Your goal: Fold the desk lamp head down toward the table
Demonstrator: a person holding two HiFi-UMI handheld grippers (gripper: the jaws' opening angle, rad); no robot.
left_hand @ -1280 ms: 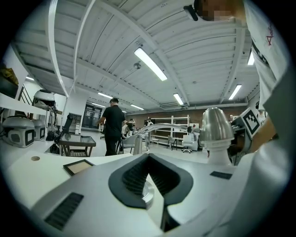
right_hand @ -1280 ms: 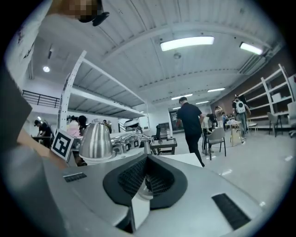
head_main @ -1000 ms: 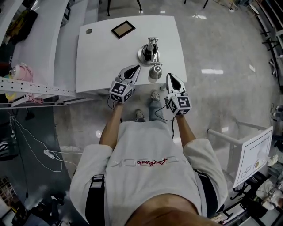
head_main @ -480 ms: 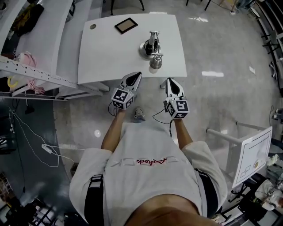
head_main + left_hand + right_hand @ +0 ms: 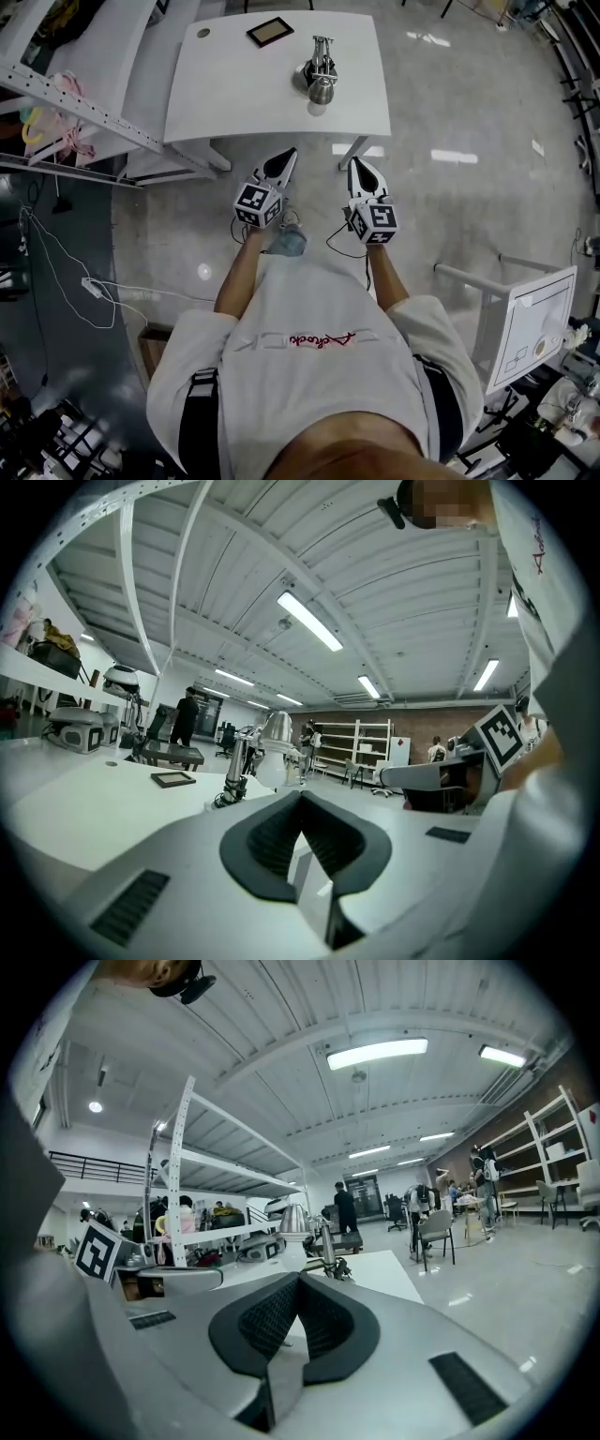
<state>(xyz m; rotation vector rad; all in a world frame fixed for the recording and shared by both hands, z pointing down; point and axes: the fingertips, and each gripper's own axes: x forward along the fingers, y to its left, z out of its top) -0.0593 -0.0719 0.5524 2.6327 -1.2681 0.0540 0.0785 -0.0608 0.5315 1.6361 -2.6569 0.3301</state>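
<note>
The left hand-held gripper [image 5: 284,157] and right hand-held gripper [image 5: 357,167], jaws together and empty, hang nearer than the surface [image 5: 234,98] bearing the desk lamp [image 5: 320,77].

- Lamp [image 5: 321,80]: bare silvery metal, its shade polished and gleaming.
- Counter [image 5: 234,94]: smooth white top, matt.
- Floor [image 5: 469,103]: grey and glossy, mirroring the ceiling lights.
- Left tongs [image 5: 289,154] and right tongs [image 5: 355,162]: matt pale-grey plastic, with black, finely ribbed pads [image 5: 270,836].
- Shirt [image 5: 309,375]: soft white cloth.

Lab, metal shelving [image 5: 176,1166], white table [image 5: 234,94]
</note>
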